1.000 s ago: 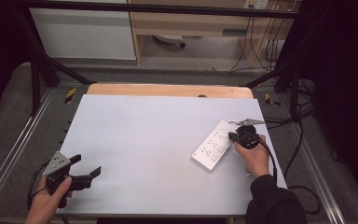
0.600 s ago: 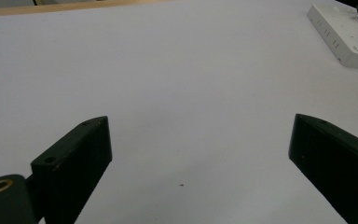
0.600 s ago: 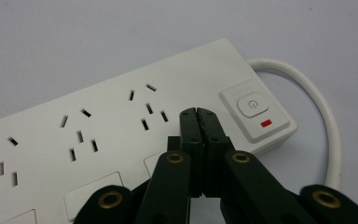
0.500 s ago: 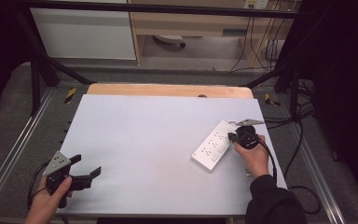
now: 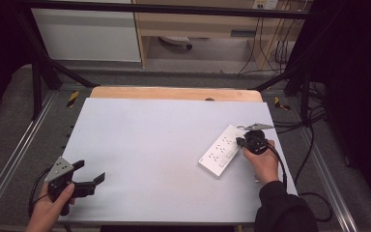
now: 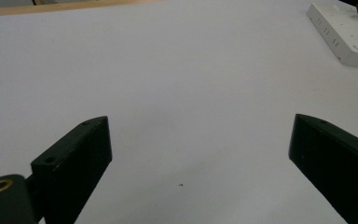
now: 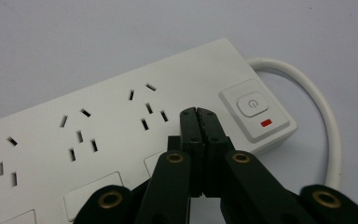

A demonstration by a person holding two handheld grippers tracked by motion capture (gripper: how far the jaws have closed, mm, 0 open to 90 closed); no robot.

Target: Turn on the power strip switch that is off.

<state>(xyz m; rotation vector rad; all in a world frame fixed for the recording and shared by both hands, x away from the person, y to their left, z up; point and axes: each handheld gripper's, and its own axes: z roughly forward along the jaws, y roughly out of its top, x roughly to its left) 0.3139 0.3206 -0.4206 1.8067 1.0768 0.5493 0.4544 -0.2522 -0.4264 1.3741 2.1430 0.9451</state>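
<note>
Nothing moved: right gripper [image 7: 198,114] stays over power strip [image 7: 112,126].

The setting is a laboratory recording station: a white table [image 5: 164,145] stands inside a black metal frame [image 5: 38,72], with bundled cables [image 5: 275,50] and plain cabinets [image 5: 87,34] behind it.

The power strip [image 6: 349,35] is cut off by the picture's right edge.

Dim room, grey floor [image 5: 9,130], white cabinet [image 5: 87,36], wooden shelving [image 5: 198,24] behind.
</note>
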